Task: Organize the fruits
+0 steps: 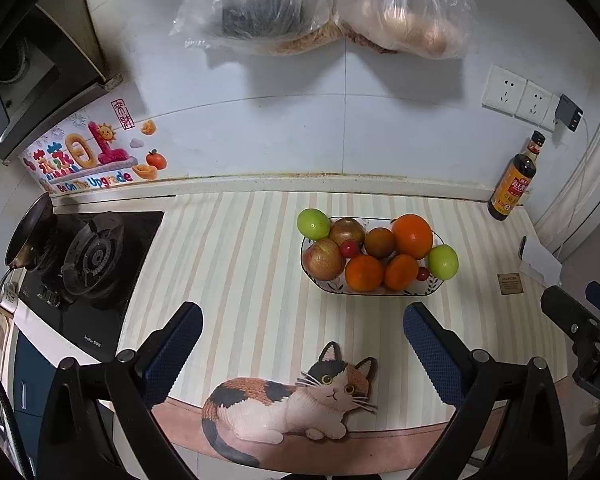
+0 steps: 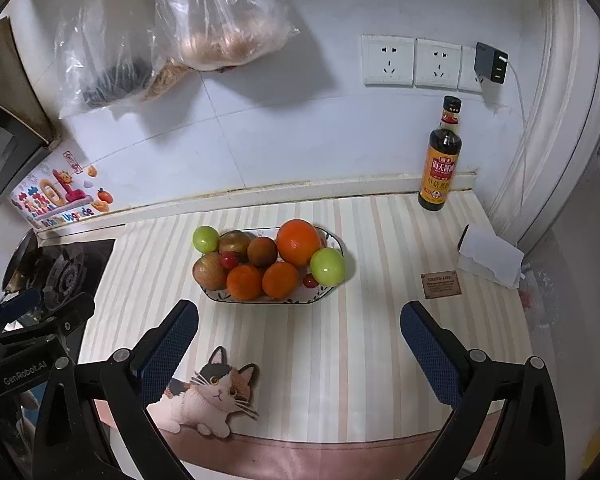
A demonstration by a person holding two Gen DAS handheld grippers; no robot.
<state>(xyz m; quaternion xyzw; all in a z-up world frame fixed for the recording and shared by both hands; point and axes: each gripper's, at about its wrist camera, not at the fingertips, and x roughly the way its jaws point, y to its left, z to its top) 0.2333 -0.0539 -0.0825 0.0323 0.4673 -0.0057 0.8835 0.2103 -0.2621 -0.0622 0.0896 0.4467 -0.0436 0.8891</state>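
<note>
A patterned white bowl (image 1: 430, 289) (image 2: 333, 240) sits on the striped mat, piled with fruit: oranges (image 1: 413, 236) (image 2: 298, 241), green apples (image 1: 313, 224) (image 2: 327, 266), a red apple (image 1: 323, 259) (image 2: 209, 271), brown fruits (image 1: 379, 242) (image 2: 262, 251) and small red cherries (image 1: 349, 249) (image 2: 229, 260). My left gripper (image 1: 302, 316) hangs open in front of the bowl, nothing between its blue pads. My right gripper (image 2: 299, 314) is open too, just short of the bowl's near rim, holding nothing. Each gripper shows at the edge of the other's view.
The striped mat (image 1: 236, 264) with a cat picture (image 1: 296, 396) covers the counter. A gas stove (image 1: 94, 256) with a pan (image 1: 30, 232) stands left. A soy sauce bottle (image 2: 440, 160) and white paper (image 2: 490, 256) are at the right. Plastic bags (image 2: 220, 20) hang on the wall.
</note>
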